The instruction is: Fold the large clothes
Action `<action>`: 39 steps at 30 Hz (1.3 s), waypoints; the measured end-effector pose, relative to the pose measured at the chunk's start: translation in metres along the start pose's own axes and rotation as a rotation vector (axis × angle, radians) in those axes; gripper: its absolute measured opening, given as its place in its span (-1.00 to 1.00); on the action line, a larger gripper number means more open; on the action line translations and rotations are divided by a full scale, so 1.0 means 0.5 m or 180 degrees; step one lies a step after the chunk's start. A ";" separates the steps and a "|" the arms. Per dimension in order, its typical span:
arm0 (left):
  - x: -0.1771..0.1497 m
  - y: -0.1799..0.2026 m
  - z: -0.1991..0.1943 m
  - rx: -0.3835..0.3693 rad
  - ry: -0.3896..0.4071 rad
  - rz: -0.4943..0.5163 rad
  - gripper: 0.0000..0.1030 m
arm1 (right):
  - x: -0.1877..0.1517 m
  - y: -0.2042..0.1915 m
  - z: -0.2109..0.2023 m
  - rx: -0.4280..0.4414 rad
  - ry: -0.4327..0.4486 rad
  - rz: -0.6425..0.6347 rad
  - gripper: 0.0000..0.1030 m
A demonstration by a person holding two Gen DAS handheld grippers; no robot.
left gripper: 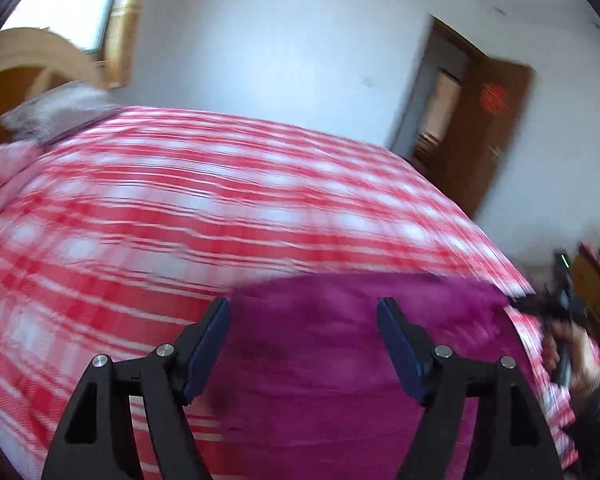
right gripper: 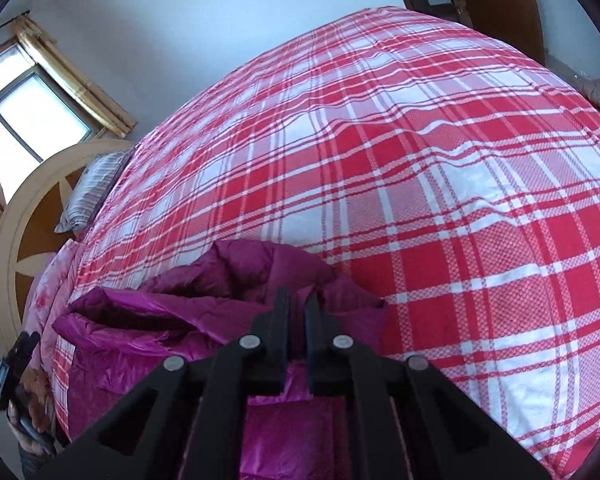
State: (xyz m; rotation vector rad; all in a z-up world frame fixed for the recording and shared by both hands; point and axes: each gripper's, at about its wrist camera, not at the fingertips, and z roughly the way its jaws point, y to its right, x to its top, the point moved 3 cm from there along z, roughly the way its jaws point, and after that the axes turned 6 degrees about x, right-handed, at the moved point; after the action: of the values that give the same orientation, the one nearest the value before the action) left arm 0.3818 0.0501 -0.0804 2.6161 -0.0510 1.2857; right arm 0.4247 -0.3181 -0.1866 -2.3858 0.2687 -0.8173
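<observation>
1. We see the magenta padded jacket (right gripper: 220, 312) lying at the near edge of the bed, on the red-and-white plaid cover (right gripper: 420, 200)
2. Our left gripper (left gripper: 304, 344) hovers above the jacket with its fingers wide apart and nothing clamped; the left wrist view is blurred
3. Our right gripper (right gripper: 298, 312) points down at the jacket, its fingers almost together with a thin slit between them; we cannot tell whether any fabric is pinched there
4. The jacket's rumpled far edge rises in folds ahead of the right gripper, while its right edge stops near the middle of the bed's near side
5. Beyond the jacket the cover runs bare to the far edge, giving wide room ahead and to the right
6. To the left, a striped pillow (right gripper: 96, 188) leans by the wooden headboard (right gripper: 24, 216)
</observation>
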 end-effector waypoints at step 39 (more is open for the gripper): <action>-0.051 0.097 0.279 0.0636 -0.0473 0.0226 0.47 | -0.121 -0.219 0.193 -0.0621 0.0028 -0.1301 0.64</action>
State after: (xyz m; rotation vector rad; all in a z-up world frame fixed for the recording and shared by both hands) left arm 0.4682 -0.0289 -0.1738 2.9013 -0.0423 1.1711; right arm 0.4360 -0.1626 -0.2123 -2.6651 -0.1510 -1.0232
